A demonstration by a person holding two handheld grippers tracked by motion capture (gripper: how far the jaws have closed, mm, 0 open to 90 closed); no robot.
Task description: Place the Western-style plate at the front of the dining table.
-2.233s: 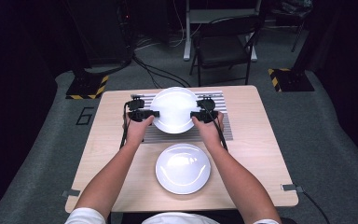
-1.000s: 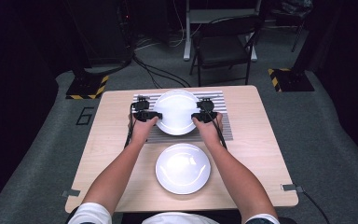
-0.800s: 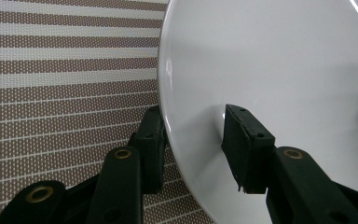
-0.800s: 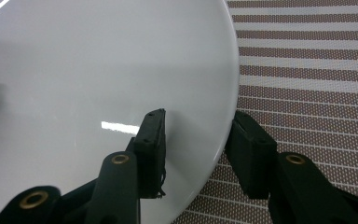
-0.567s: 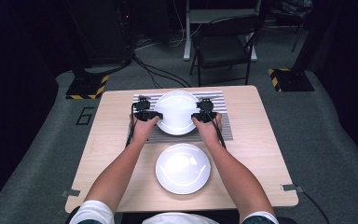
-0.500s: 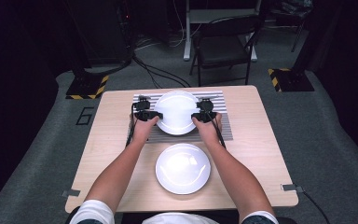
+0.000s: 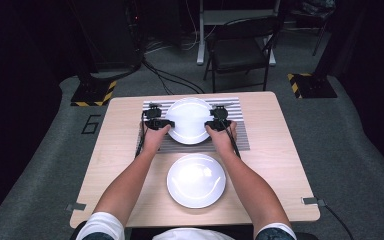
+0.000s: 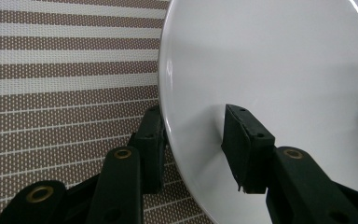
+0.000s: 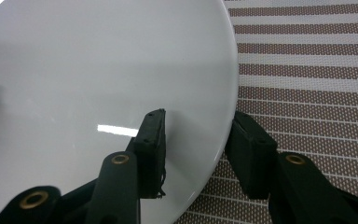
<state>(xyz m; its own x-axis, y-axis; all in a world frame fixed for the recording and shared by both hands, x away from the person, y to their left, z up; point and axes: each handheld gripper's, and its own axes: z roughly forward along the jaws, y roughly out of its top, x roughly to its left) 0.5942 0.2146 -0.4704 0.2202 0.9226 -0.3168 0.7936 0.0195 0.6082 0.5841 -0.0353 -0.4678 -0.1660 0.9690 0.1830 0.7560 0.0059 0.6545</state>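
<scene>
1. My left gripper straddles the left rim of the far plate: one finger lies over the plate's upper face, the other sits under the rim against the mat. The jaws are drawn in narrow on the rim, holding it.
2. My right gripper mirrors this on the right rim: one finger on the plate's face, the other outside and below the rim. Jaws likewise narrow, clamped on the plate.
3. In the high view the left gripper and the right gripper sit at opposite sides of the far plate, my hands just behind them.
4. The far plate lies over the striped mat, which sits at the far edge of the table, centred. Plate holds nothing.
5. A second white plate rests on bare wood near the table's near edge, between my forearms, apart from the mat. Also holds nothing.
6. Against two seconds ago: far plate and both grippers sit slightly nearer the far edge; over the last second no visible change. Near plate unmoved.
</scene>
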